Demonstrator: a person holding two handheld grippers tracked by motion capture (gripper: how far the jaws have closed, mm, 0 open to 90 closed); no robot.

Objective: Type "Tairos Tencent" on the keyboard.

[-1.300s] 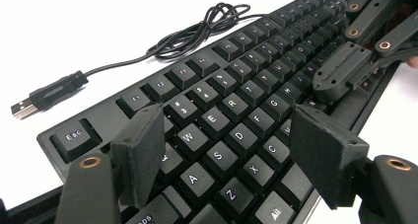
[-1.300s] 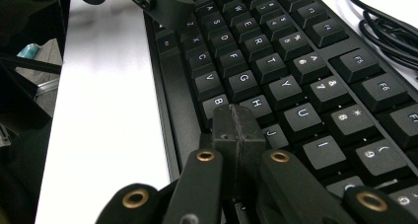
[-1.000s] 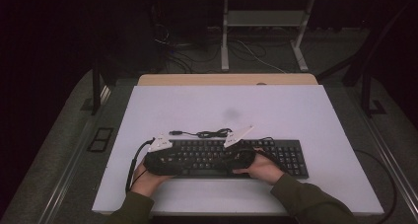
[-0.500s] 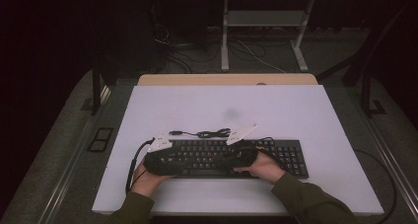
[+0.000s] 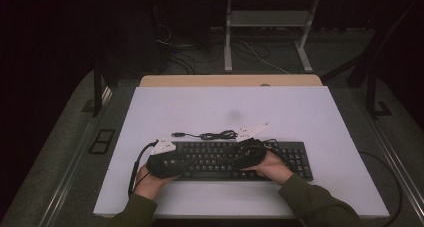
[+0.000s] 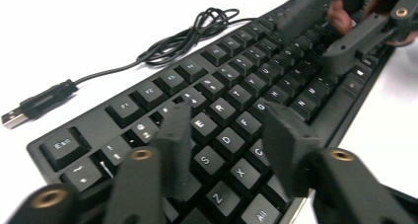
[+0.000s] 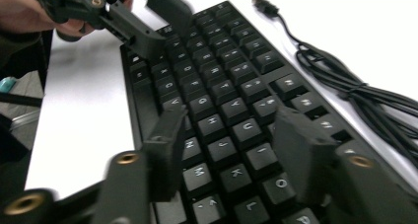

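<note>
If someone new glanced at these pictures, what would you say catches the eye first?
The black keyboard lying near the front edge of the white table, with the left gripper and the right gripper poised over its keys, jaws apart with nothing between them. Right behind the keyboard, its cable lies in a loose bundle, the plug pointing left.

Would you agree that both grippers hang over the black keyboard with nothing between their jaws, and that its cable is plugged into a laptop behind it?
Not quite: the cable is plugged into nothing. The left gripper view shows its USB plug lying loose on the white table. Otherwise yes: the left gripper and right gripper hang over the black keyboard, holding nothing.
</note>
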